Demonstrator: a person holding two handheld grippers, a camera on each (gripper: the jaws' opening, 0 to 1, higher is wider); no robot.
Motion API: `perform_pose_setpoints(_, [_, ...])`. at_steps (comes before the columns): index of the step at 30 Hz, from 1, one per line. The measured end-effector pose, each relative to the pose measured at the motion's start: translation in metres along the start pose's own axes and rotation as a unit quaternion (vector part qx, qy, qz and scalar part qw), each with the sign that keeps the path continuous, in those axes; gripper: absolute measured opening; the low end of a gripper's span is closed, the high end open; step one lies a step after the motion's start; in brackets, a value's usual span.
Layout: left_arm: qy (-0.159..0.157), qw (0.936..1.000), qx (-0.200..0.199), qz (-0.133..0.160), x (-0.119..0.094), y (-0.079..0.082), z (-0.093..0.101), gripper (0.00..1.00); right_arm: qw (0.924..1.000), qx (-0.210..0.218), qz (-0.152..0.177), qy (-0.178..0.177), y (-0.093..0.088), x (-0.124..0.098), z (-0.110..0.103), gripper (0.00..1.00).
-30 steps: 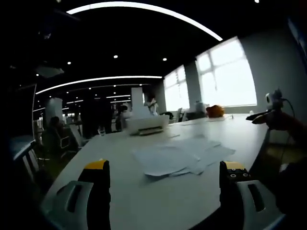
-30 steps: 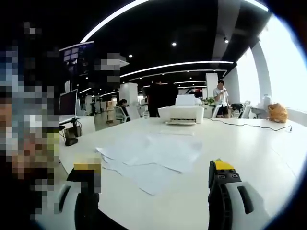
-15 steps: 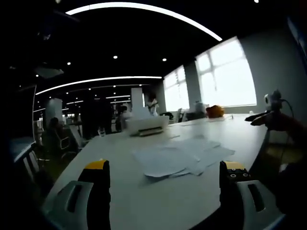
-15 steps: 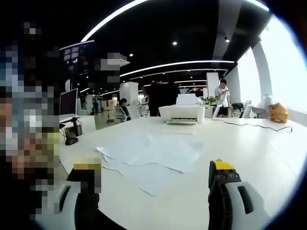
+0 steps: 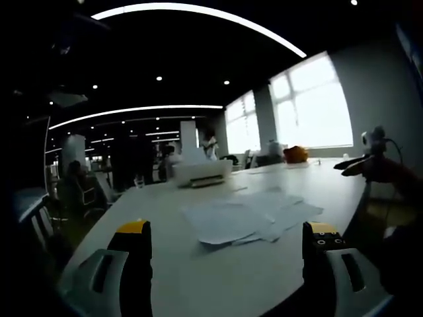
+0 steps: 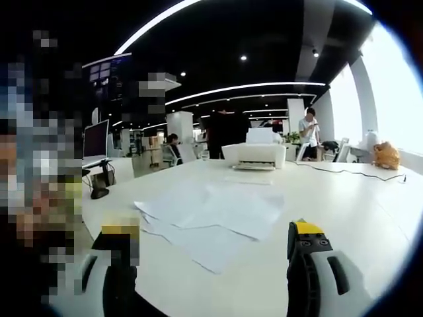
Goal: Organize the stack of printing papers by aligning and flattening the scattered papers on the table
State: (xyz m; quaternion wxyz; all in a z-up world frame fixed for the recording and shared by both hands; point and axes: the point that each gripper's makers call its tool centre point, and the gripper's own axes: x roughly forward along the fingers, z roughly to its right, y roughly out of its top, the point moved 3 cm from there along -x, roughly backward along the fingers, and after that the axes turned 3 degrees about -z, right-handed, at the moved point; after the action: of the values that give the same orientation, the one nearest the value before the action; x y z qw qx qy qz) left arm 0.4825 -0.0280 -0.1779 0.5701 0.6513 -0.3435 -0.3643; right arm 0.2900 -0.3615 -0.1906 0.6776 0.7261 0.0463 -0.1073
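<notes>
Several white printing papers (image 5: 248,216) lie fanned out and overlapping on the white table (image 5: 165,271), ahead of my left gripper (image 5: 225,261), which is open and holds nothing. In the right gripper view the same papers (image 6: 211,218) spread across the table (image 6: 344,205) just beyond my right gripper (image 6: 210,264), also open and holding nothing. Both grippers hang short of the papers, near the table's front edge. Their yellow-tipped fingers (image 5: 134,227) stand wide apart.
A white printer (image 5: 201,172) (image 6: 260,155) sits at the table's far end with a sheet in front of it. A cable (image 6: 344,172) runs across the right side. An orange bag (image 5: 297,152) lies by the window. Office chairs (image 5: 99,188), a monitor (image 6: 94,142) and people stand behind.
Both views have shifted only slightly; in the right gripper view the printer has drifted a little to the right. The papers lie as before.
</notes>
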Motion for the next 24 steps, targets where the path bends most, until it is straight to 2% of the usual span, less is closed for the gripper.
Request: perform_pose_setpoints(24, [-0.002,1.0,0.0,0.0,0.0,-0.001,0.0,0.97,0.9999,-0.009,0.003,0.012,0.006,0.011,-0.007,0.9])
